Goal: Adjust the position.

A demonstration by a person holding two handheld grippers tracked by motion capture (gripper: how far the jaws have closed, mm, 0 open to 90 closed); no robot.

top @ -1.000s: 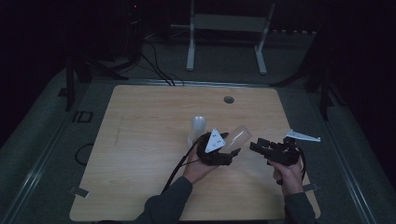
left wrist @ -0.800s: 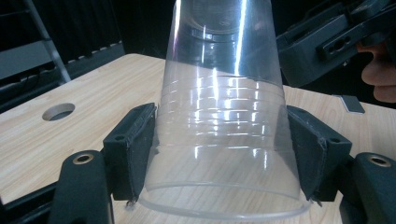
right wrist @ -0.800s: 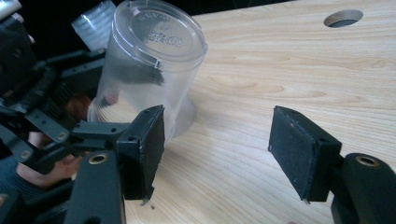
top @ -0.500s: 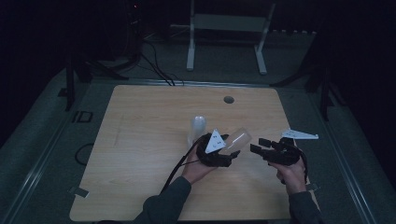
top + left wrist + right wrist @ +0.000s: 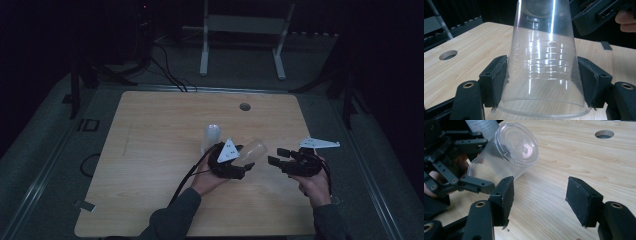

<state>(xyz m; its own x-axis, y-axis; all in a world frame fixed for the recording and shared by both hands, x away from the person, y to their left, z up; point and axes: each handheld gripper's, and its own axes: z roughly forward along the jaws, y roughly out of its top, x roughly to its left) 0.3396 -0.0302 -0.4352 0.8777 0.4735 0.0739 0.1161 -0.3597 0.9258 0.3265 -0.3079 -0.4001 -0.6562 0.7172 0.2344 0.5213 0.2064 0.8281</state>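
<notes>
Jaws of the left gripper (image 5: 239, 169) press on both sides of a clear plastic cup (image 5: 252, 150) near its rim, holding it tilted just above the wooden table (image 5: 150, 150), its closed base towards the right gripper (image 5: 276, 159). Just beside that base, the right gripper's jaws have just been closing, yet they stand apart with nothing between them. Behind the left hand (image 5: 207, 180), a second, cloudy cup (image 5: 210, 136) stands on the table.

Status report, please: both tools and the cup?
Left tool shut on clear cup. Right tool open, empty, jaws just closing, beside the cup's base. Nothing between.
</notes>
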